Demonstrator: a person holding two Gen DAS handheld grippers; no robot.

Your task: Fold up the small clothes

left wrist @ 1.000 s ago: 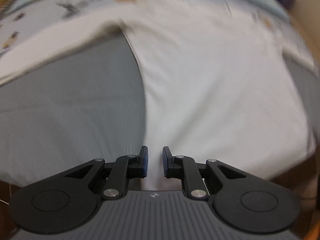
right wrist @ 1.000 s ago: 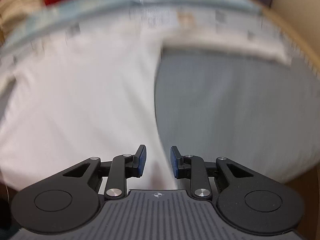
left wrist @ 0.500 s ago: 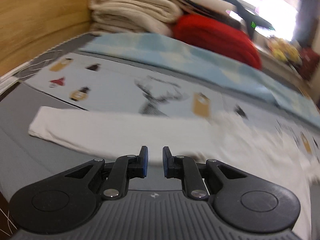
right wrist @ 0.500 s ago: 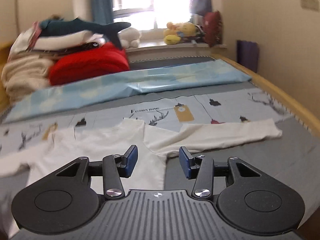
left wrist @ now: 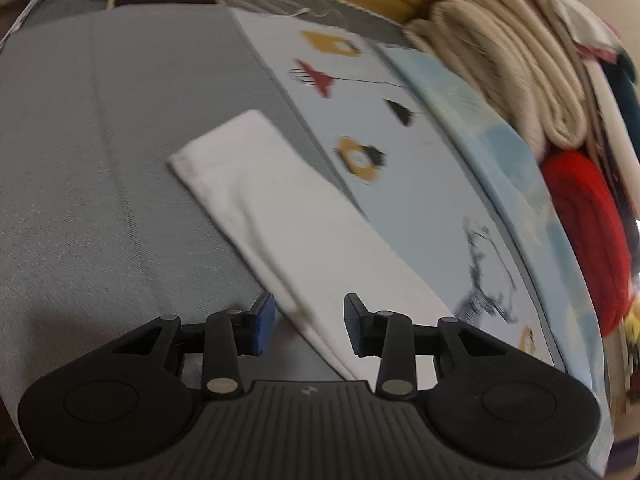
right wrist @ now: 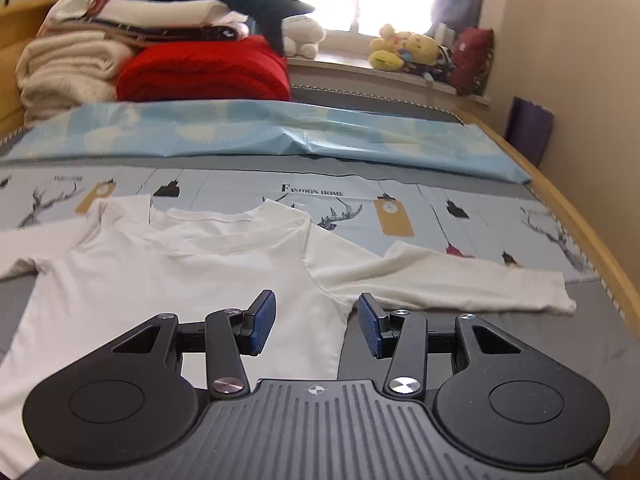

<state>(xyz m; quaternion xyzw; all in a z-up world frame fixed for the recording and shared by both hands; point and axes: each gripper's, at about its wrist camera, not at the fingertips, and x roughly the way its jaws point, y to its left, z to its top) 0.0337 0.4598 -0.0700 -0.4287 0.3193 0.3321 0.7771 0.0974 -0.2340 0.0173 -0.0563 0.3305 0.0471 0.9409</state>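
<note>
A white long-sleeved shirt lies flat on the grey bed sheet, neck towards the window, both sleeves spread out. In the right wrist view my right gripper hovers open over the shirt's right armpit, nothing between its blue pads. The right sleeve runs off to the right. In the left wrist view my left gripper hangs above the left sleeve, whose cuff points away. Its jaws are opening and stand apart over the sleeve's near edge without pressing the cloth.
A printed pale-blue cloth and a light-blue sheet lie beyond the shirt. Folded beige blankets, a red blanket and plush toys are stacked at the head. A wooden bed rail runs along the right side.
My left gripper swung left along the sleeve, rolled, and its jaws widened. My right gripper lifted back from the shirt's hem side and opened wider, bringing the whole shirt into view.
</note>
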